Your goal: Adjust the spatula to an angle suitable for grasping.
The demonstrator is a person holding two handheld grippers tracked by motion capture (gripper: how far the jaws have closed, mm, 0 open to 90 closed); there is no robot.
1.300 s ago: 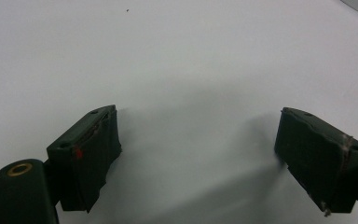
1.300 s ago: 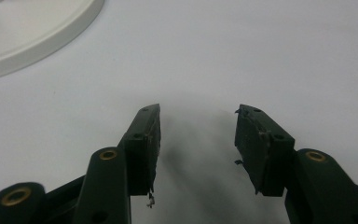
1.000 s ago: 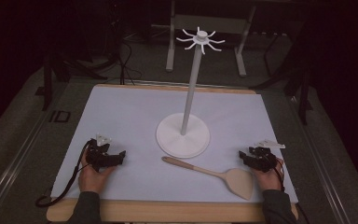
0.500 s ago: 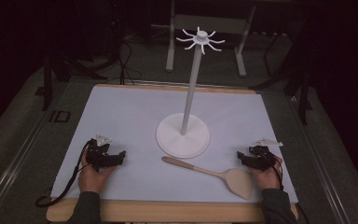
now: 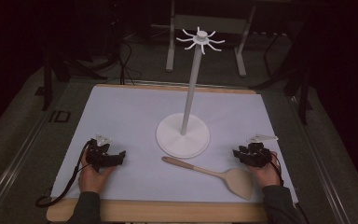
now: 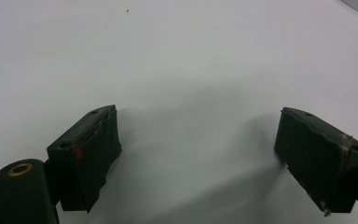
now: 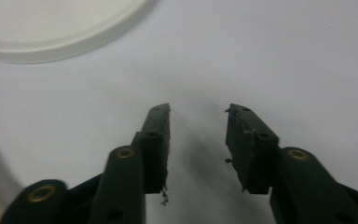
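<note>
White sheet [image 5: 121, 116] covers a wooden board [image 5: 168, 211] on the table; a person's two hands come in at the near edge, each holding a gripper.

Left gripper [image 5: 116, 158]: rests on the sheet at the near left, held in the left hand [image 5: 93, 175], a cable [image 5: 60, 193] trailing off toward the near-left corner. In the left gripper view its jaws stand wide apart, with bare white sheet [image 6: 191, 93] between them and nothing held. One pad [image 6: 91, 154] carries a small red mark.

Right gripper [image 5: 238, 154]: rests at the near right in the right hand [image 5: 266, 172], a grey plate [image 5: 261, 138] on top of it. In the right gripper view the jaws are apart but with a narrower gap than the left pair, nothing between them, pad [image 7: 244, 144] edges frayed. The curved rim of the stand's base [image 7: 56, 37] lies ahead of them at the upper left of that view.

Stand [image 5: 189, 100]: white, upright, round base [image 5: 182, 135] near the middle of the sheet, a thin pole, and a ring of curved hooks [image 5: 200, 39] at the top (nothing hanging on them).

Wooden spatula [image 5: 209, 173]: lies flat on the sheet just in front of the base, handle end toward the middle, broad blade [image 5: 237, 182] toward the near right, just beside the right hand. Whether the blade touches the hand I cannot tell.
</note>
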